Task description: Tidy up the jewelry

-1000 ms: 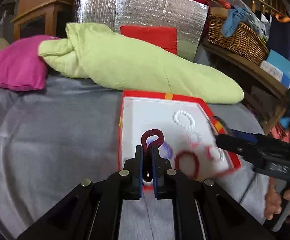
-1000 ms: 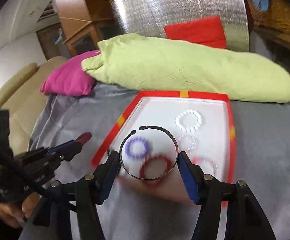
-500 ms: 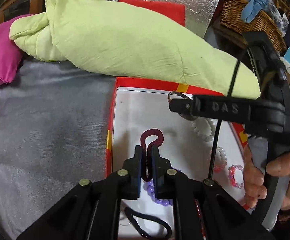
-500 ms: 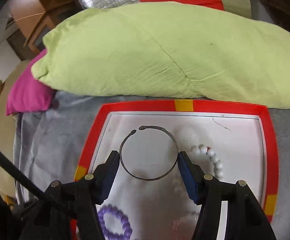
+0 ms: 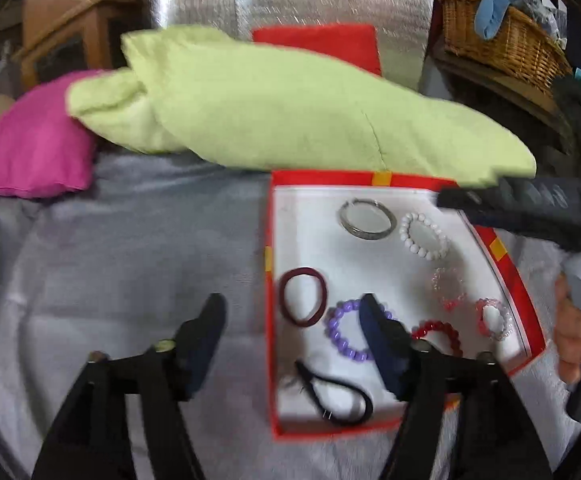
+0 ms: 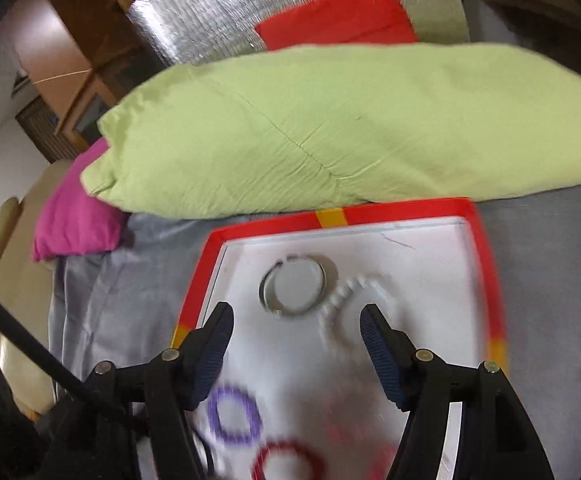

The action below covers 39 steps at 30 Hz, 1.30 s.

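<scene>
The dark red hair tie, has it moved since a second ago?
Yes. The dark red hair tie left the left gripper, whose fingers just opened, and lies in the red-rimmed white tray near its left wall.

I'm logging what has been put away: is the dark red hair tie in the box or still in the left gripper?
In the box. The dark red hair tie lies flat on the white floor of the red box, and the left gripper has just opened, nothing between its jaws.
</scene>
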Motion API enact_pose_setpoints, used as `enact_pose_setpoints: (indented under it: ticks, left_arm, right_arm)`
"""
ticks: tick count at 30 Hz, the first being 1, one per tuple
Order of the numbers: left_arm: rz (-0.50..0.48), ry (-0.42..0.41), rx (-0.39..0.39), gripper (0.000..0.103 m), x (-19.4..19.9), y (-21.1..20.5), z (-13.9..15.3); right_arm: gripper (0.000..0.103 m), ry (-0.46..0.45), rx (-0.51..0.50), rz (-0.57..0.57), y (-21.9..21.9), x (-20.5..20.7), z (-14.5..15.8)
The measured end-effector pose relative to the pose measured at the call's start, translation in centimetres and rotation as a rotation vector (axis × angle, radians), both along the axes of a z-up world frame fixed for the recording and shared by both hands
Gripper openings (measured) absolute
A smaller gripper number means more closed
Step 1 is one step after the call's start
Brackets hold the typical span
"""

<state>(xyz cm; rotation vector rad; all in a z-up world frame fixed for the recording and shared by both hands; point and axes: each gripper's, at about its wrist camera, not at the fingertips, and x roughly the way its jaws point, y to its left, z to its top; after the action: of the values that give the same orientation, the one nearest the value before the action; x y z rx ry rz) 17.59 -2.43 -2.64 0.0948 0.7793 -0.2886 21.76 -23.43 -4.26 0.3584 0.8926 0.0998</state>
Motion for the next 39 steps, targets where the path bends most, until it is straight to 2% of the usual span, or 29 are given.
enact_pose_setpoints:
  ticks: [3, 6, 10, 13, 16, 19, 25, 29, 39]
  left_arm:
    - [0.067, -0.079, 0.054, 0.075, -3.9, 0.6, 2.5]
    - [0.111, -0.148, 0.092, 0.083, -8.4, 1.1, 4.4]
    - [0.154, -0.188, 0.118, 0.085, -14.2, 2.1, 6.9]
    - [0.205, -0.223, 0.162, 0.085, -18.0, 2.6, 8.8]
    - [0.250, -0.271, 0.206, 0.086, -21.7, 2.7, 10.7]
    - [0.236, -0.268, 0.170, 0.087, -24.4, 3.2, 12.4]
    - [0.233, -0.274, 0.174, 0.087, -26.7, 3.0, 13.8]
    - [0.211, -0.265, 0.173, 0.087, -26.8, 2.6, 13.9]
    - [0.227, -0.263, 0.167, 0.087, -26.5, 2.7, 13.8]
  right_arm:
    - [0.070, -0.002, -0.091, 0.031, 0.2, -5.0, 1.9]
    - [0.070, -0.029, -0.246, 0.081, 1.9, -10.5, 4.5]
    - [0.070, -0.080, -0.376, 0.085, 3.8, -18.3, 7.9]
    - [0.070, -0.135, -0.399, 0.062, 5.1, -23.7, 10.3]
    - [0.073, -0.195, -0.381, 0.016, 5.9, -28.2, 12.2]
    - [0.073, -0.212, -0.331, -0.036, 6.2, -31.0, 13.1]
    - [0.073, -0.199, -0.311, -0.117, 6.6, -33.4, 13.0]
    - [0.073, -0.194, -0.294, -0.133, 6.4, -33.5, 12.9]
    - [0.073, -0.185, -0.287, -0.135, 6.2, -33.3, 12.4]
